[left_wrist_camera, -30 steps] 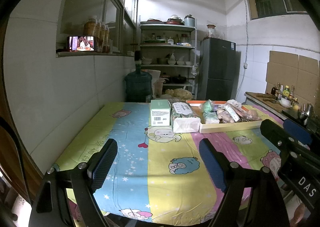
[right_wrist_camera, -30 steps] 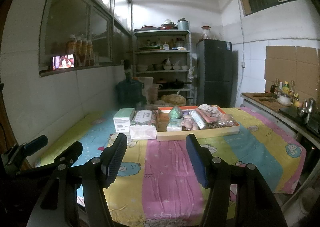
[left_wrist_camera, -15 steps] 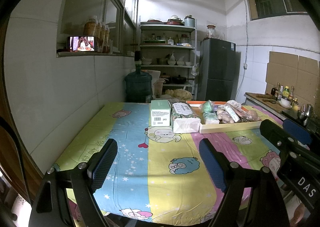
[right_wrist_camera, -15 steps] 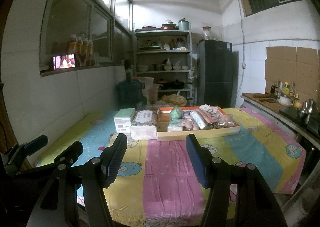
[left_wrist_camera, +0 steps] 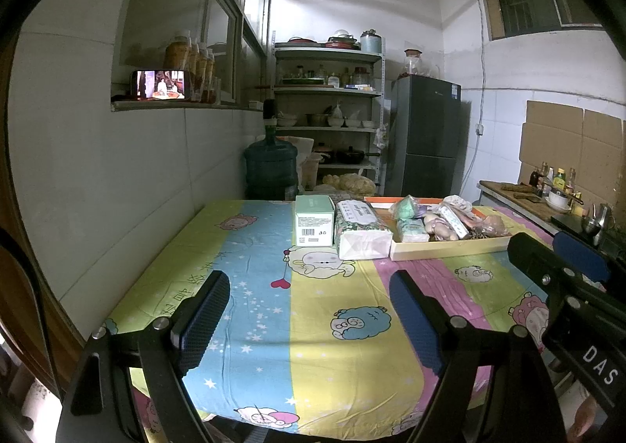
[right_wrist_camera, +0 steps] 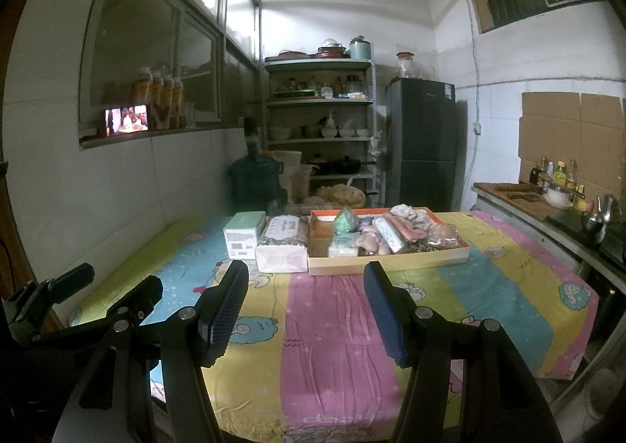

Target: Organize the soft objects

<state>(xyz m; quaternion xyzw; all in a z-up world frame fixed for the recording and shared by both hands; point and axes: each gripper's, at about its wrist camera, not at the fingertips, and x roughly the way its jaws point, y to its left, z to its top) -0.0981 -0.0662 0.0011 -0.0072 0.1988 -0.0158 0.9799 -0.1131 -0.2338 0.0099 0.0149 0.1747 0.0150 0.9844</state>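
Small soft packets and pouches (right_wrist_camera: 375,234) crowd a shallow orange-rimmed cardboard tray (right_wrist_camera: 391,263) at the table's far side; near it, bare striped cartoon cloth (right_wrist_camera: 336,325); left gripper (left_wrist_camera: 309,310) and right gripper (right_wrist_camera: 305,308) gape wide, empty.

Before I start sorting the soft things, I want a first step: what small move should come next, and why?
Probably ease the right tongs forward toward the shallow tray at the far side of the table. Both tongs are open and empty, well short of it, and the soft packets are heaped there. The left tongs face the tissue pack instead.
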